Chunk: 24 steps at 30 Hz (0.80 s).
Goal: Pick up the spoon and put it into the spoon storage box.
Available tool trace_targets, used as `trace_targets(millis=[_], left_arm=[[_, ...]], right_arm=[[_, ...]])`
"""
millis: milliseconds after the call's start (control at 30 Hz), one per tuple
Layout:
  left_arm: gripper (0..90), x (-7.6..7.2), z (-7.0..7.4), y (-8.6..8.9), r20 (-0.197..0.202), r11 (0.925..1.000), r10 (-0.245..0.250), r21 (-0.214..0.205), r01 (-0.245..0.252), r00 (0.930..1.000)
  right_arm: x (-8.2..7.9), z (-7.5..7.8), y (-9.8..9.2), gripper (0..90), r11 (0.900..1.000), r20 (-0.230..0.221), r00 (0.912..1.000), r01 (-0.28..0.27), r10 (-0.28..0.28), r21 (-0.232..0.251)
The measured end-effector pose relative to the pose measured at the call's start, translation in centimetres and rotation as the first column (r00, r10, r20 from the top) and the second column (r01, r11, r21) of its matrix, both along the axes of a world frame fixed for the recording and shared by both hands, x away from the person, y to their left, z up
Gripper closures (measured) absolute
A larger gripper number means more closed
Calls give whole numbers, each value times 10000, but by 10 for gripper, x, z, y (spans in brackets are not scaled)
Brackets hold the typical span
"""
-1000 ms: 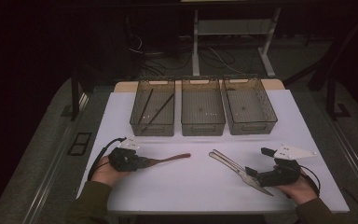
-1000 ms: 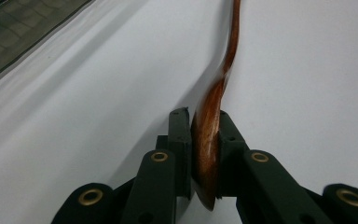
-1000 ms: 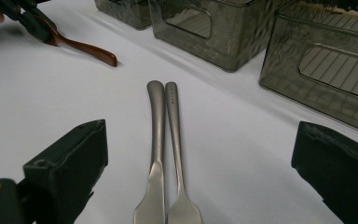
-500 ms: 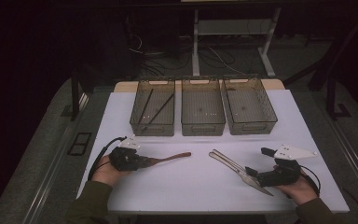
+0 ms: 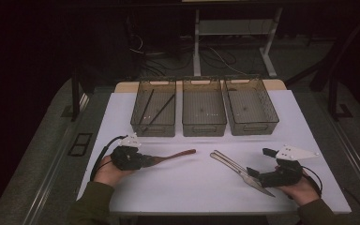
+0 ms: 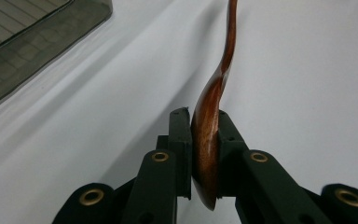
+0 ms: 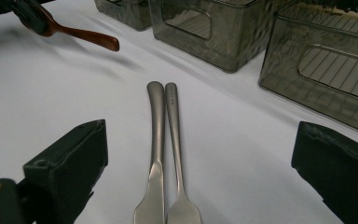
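The left hand-held gripper [image 6: 204,154] is clamped on the bowl end of a wooden spoon [image 6: 210,130], its jaws pressing the bowl edge-on from both sides, while the handle runs away toward the top of the left gripper view. In the high view this spoon [image 5: 171,156] sits at lower left of centre, low over the white desk [image 5: 192,187]. The right hand-held gripper [image 7: 200,154] has its jaws standing wide apart on either side of two metal utensils [image 7: 165,154] lying side by side, handles touching, at lower right in the high view. Three bins [image 5: 204,123] line the upper middle; the left one already holds dark sticks. To do this step well, I judge the grip should stay firm on the spoon's curved bowl, which could twist, and the handle should be lifted level before carrying it to a bin
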State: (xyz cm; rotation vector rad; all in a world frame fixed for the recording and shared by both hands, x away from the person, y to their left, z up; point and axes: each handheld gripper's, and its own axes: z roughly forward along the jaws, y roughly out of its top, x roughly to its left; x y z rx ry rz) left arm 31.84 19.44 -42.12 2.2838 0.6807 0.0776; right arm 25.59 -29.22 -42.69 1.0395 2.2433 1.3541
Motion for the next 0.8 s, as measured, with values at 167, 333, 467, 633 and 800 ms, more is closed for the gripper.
trace_targets(millis=[167,333,467,633,800], left_arm=[[795,-1,2,-3,104,10000,-4,-86,5,9999],[795,-2,6,-6,139,9995,120,-296,-116,9998],[795,-3,10,-9,333,9987,244,-456,-229,9991],[795,-3,15,-13,496,9970,458,-652,-426,9977],[796,-4,20,-18,688,9938,633,-958,-566,9956]], right_arm=[[0,0,0,31,10000,3,10000,-2,2,6],[0,0,0,31,10000,-4,10000,3,-3,13],[0,0,0,31,10000,2,10000,11,-11,9],[0,0,0,31,10000,5,10000,19,-19,0],[0,0,0,30,10000,14,10000,40,-39,-11]])
